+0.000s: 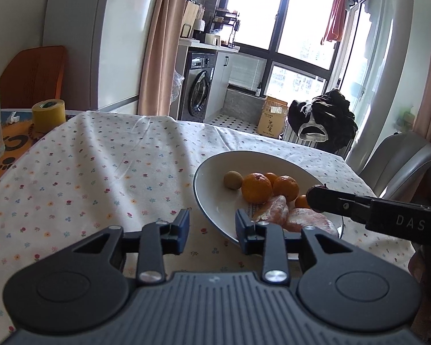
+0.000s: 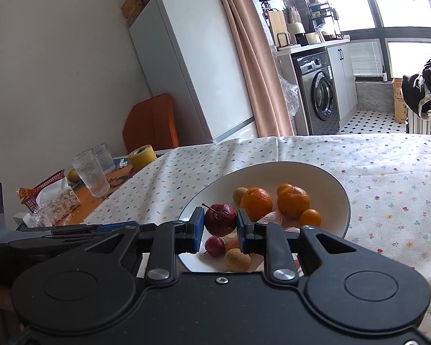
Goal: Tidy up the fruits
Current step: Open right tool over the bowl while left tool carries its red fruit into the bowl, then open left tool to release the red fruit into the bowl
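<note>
A white plate on the flowered tablecloth holds two oranges, a small yellow-brown fruit and peeled mandarin pieces. My left gripper is open just above the plate's near-left rim, with nothing between its fingers. In the right wrist view my right gripper is shut on a dark red fruit with a stem, held over the plate. Under it lie a small red fruit and a yellow-brown fruit. The right gripper reaches in from the right.
Two glasses, a yellow tape roll and a red basket with packets sit on the bare wooden part of the table at the left. An orange chair stands behind, a grey chair at the far right.
</note>
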### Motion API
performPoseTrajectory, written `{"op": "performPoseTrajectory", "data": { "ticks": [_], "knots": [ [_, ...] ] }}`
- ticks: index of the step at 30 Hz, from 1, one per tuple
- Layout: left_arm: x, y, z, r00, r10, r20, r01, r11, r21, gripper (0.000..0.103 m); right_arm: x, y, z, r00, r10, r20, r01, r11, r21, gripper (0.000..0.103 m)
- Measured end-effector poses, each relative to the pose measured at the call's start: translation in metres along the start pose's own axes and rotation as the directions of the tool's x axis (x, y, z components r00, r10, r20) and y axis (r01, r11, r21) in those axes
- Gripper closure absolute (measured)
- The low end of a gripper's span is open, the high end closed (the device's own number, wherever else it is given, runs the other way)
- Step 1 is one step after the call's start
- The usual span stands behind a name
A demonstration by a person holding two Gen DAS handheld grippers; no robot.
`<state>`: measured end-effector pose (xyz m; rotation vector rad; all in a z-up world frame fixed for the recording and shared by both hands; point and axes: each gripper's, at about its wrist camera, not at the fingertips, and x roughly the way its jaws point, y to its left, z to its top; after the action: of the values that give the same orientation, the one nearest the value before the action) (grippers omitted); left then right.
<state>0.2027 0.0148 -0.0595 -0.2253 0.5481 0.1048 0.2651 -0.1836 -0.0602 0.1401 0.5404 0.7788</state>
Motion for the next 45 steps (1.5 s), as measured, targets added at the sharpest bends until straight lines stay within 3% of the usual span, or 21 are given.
{"op": "performPoseTrajectory", "data": {
  "ticks": [8,10,19,22,30,36,45],
  "knots": [
    [-0.002,0.019,0.002,1.0,0.005,0.009,-0.005,0.999,-0.037,0.064,0.011,0.011,0.008,1.0,-0.013,-0.014,0.012,1.0,-0.029,0.081],
    [-0.003,0.024,0.002,1.0,0.008,0.013,-0.008,0.999,-0.044,0.058,0.016,0.014,0.009,1.0,-0.015,-0.021,0.014,0.999,-0.032,0.081],
    [-0.01,0.045,0.002,0.999,0.039,0.023,-0.036,0.996,-0.087,0.047,0.034,0.027,0.021,0.999,-0.022,-0.026,0.02,0.998,-0.055,0.08],
    [-0.015,0.052,0.002,0.998,0.053,0.031,-0.049,0.994,-0.1,0.043,0.038,0.03,0.024,0.999,-0.035,-0.012,0.035,0.998,-0.059,0.065],
    [-0.026,0.061,-0.006,0.995,0.101,0.024,-0.097,0.985,-0.143,0.021,0.034,0.032,0.015,0.998,-0.04,-0.047,0.038,0.998,-0.046,0.057],
    [-0.033,0.061,-0.007,0.996,0.089,0.009,-0.087,0.987,-0.138,0.016,0.013,0.025,0.009,0.997,-0.076,-0.031,0.076,0.997,-0.013,0.049],
    [-0.055,0.044,-0.005,0.997,0.054,0.051,-0.048,0.992,-0.114,0.008,-0.019,0.023,0.006,0.994,-0.105,-0.008,0.105,0.994,-0.019,0.034]
  ]
}}
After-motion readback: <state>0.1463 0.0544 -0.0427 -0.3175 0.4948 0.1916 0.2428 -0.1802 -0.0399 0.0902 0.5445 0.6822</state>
